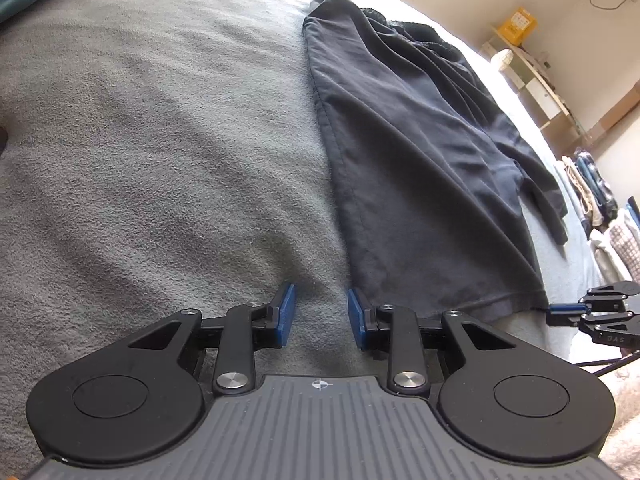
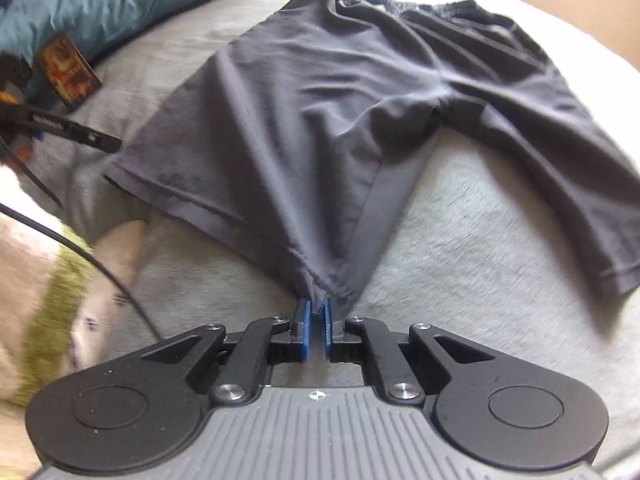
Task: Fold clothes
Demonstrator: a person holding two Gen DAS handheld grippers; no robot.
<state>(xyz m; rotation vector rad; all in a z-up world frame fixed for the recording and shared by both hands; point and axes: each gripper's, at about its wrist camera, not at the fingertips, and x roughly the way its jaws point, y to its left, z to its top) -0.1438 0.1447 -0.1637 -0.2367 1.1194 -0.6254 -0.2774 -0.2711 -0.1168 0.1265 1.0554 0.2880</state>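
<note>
A: Where are the dark shorts [image 2: 340, 92] lying?
B: Spread on the grey blanket [image 1: 160, 140] that covers the bed, waistband at the far end, legs toward the cameras. In the right wrist view the two legs fork apart.

A: What has the right gripper [image 2: 318, 320] got?
B: Its jaws are closed almost together on the hem corner of one leg. The cloth is bunched between the blue pads [image 2: 306, 328] and drawn up off the blanket into a taut point.

A: And the left gripper [image 1: 322, 314]?
B: Its jaws stand apart with nothing between them, low over the blanket, just beside the left edge of the shorts, near the hem. One pad seems close to the fabric edge; I cannot tell whether it touches.

A: Anything else around?
B: A teal quilt [image 2: 120, 4] at the far side of the bed, a small dark card box [image 2: 68, 74] beside it, and wooden shelves [image 1: 532, 76] against the wall
</note>
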